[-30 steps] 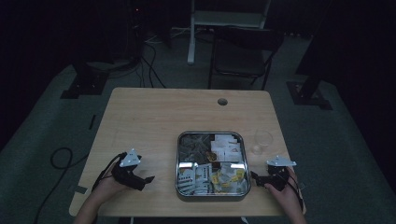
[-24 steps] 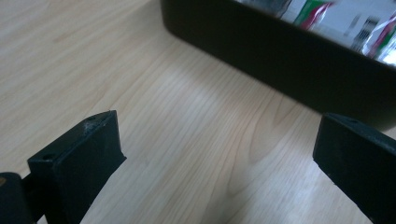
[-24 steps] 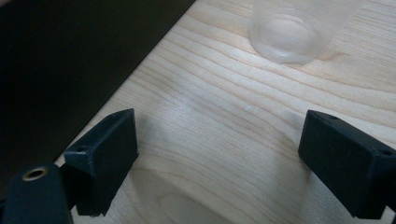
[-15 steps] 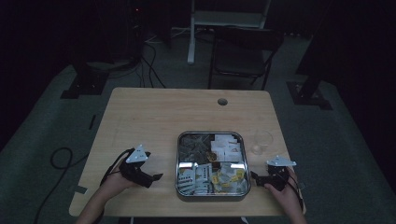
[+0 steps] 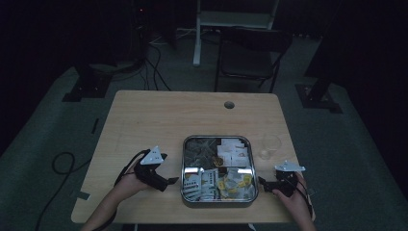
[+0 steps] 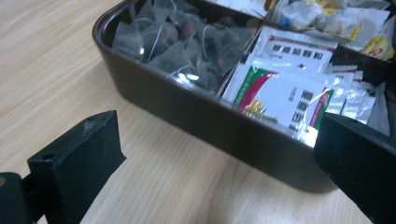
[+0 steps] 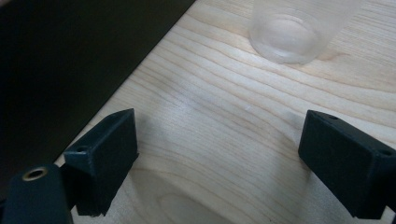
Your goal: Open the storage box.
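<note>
Metal tray [image 5: 183, 190] of tea packets, long axis front-to-back, between left claw [image 5: 172, 181] and right claw [image 5: 261, 181], both apart.

The room is dim, its edges lost in black. A light wooden worktop [image 5: 159, 120] with a round cable hole [image 5: 229, 104] stands on grey-green carpeted floor [image 5: 43, 144]. Behind it sits a dark folding chair [image 5: 250, 60] before a white metal frame [image 5: 235, 21]. Black cables [image 5: 154, 53] trail across the floor, between black stand feet [image 5: 86, 89].
</note>
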